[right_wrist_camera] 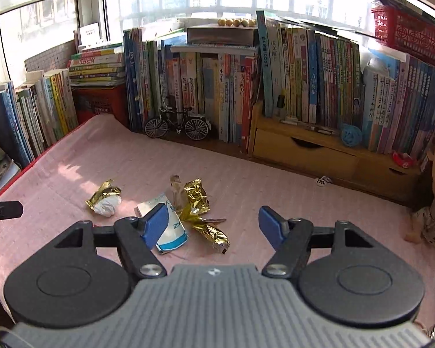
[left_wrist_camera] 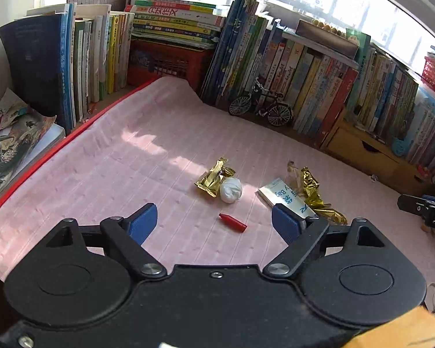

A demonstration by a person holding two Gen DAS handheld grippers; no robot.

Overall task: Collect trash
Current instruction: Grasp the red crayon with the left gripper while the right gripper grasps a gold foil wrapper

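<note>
Trash lies on a pink cloth [left_wrist_camera: 116,168]. A small red cap [left_wrist_camera: 233,222] lies just ahead of my open left gripper [left_wrist_camera: 214,224], between its blue fingertips. Beyond it sit a white paper ball [left_wrist_camera: 230,190] and a gold wrapper [left_wrist_camera: 213,177]. To the right lie a white-and-blue bag [left_wrist_camera: 285,195] and crumpled gold foil [left_wrist_camera: 316,194]. In the right wrist view my right gripper [right_wrist_camera: 213,226] stands open above the cloth, with the white-and-blue bag [right_wrist_camera: 172,232] by its left finger and the gold foil [right_wrist_camera: 201,211] just ahead. The paper ball [right_wrist_camera: 105,205] and gold wrapper [right_wrist_camera: 103,192] lie further left.
Rows of upright books [right_wrist_camera: 217,92] line the back and left of the desk, with a model bicycle [right_wrist_camera: 177,126] and a wooden drawer unit [right_wrist_camera: 307,153] in front. A red crate [left_wrist_camera: 165,61] holds stacked books. A doll [right_wrist_camera: 433,203] stands at the right edge.
</note>
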